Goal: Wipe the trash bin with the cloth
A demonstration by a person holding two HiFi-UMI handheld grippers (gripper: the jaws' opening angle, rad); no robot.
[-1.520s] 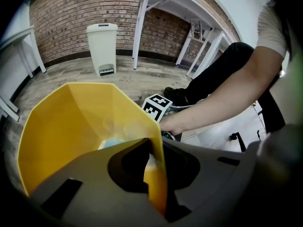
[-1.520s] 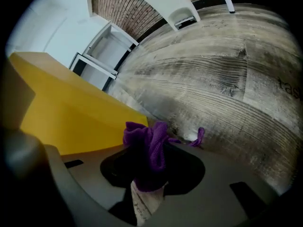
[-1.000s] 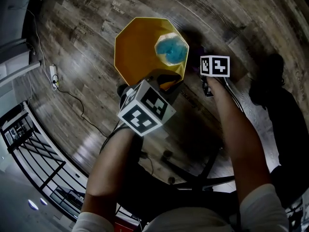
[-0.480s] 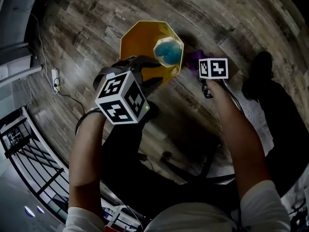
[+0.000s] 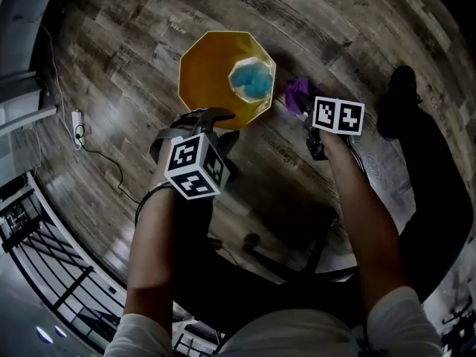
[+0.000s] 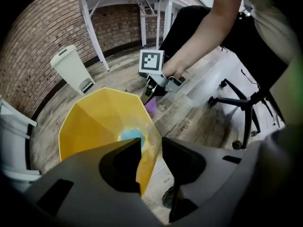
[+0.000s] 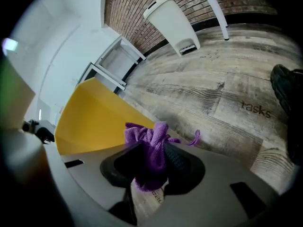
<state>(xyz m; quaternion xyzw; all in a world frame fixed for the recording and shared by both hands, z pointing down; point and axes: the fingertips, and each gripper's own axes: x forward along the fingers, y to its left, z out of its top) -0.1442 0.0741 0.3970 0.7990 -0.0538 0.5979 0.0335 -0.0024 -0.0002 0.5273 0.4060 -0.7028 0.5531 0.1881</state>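
The yellow eight-sided trash bin (image 5: 212, 69) stands open on the wood floor, its blue bottom (image 5: 250, 81) showing. My left gripper (image 5: 218, 119) hangs over the bin's near rim. Its jaws have just been opening and stand open. In the left gripper view (image 6: 151, 144) the bin's wall (image 6: 102, 122) runs through the gap, and neither pad presses on it. My right gripper (image 5: 311, 129) is just right of the bin, shut on a bunched purple cloth (image 5: 300, 91). In the right gripper view the cloth (image 7: 150, 148) bulges out of the jaws beside the bin's outer wall (image 7: 94, 122).
A white pedal bin (image 6: 71, 70) stands by the brick wall near white table legs (image 6: 94, 27). A black chair base (image 5: 297, 266) is under me, and a dark shoe (image 5: 398, 95) lies to the right. A power strip with its cable (image 5: 76, 121) lies at the left.
The left gripper has let go of the bin's near rim, rolled and shifted left. The right gripper has lifted with the purple cloth still in it.
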